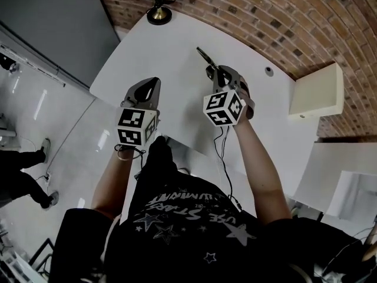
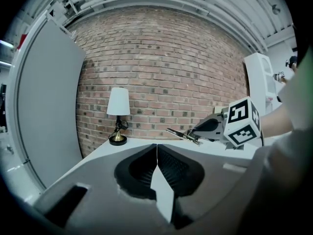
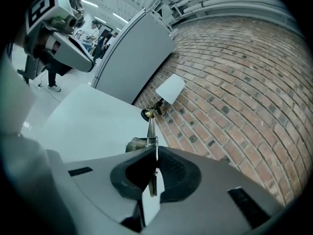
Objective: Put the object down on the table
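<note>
The thin, shiny metal tool [image 1: 204,56] sticks out of the right tongs [image 1: 212,71], squeezed tight, up over the white worktop's [image 1: 177,40] middle. The left tongs [image 1: 154,81], closed on nothing, hover near its left edge.

Slender metal tool [image 1: 204,56], thin and blade-like, clamped in the closed right claw [image 1: 212,72]; it projects roughly level above the white tabletop [image 1: 177,40], tip toward the far edge.

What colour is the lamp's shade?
White lamp shade; clearest in the left gripper view.
</note>
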{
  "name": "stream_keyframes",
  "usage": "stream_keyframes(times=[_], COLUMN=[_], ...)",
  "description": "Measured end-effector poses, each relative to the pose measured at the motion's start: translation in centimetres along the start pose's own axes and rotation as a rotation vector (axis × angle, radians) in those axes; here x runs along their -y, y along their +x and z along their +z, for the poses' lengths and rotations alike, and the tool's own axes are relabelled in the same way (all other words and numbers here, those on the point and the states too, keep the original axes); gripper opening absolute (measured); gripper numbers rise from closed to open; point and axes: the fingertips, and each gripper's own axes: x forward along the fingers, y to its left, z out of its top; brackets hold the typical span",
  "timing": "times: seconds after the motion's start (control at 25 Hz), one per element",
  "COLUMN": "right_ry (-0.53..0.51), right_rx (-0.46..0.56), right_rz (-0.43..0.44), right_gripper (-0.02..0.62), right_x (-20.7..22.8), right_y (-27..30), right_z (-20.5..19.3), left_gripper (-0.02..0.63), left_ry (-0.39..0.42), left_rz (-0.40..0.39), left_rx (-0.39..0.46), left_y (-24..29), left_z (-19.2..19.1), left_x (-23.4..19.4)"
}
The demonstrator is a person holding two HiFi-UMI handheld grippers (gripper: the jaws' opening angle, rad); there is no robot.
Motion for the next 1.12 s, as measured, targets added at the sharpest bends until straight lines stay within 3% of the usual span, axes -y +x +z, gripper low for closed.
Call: stream_keyframes(times=[0.64, 1.12], right_ry=[0.052, 0.059], right_rx=[0.015, 0.006], right_rz=[0.008, 0.063], right_gripper=[0.011, 0.011], right_x=[-3.9, -7.8], right_y=[-12.6, -17.0], right_z=[-6.3, -9.5], left_gripper=[0.020, 0.020], left_ry=[-0.001, -0.031], left_rz=[0.017, 0.035], left_rx=[0.001, -0.031], left_y=[-9.7, -14.4], left_z=[-4.0, -7.3], left_x=[10.1, 14.1])
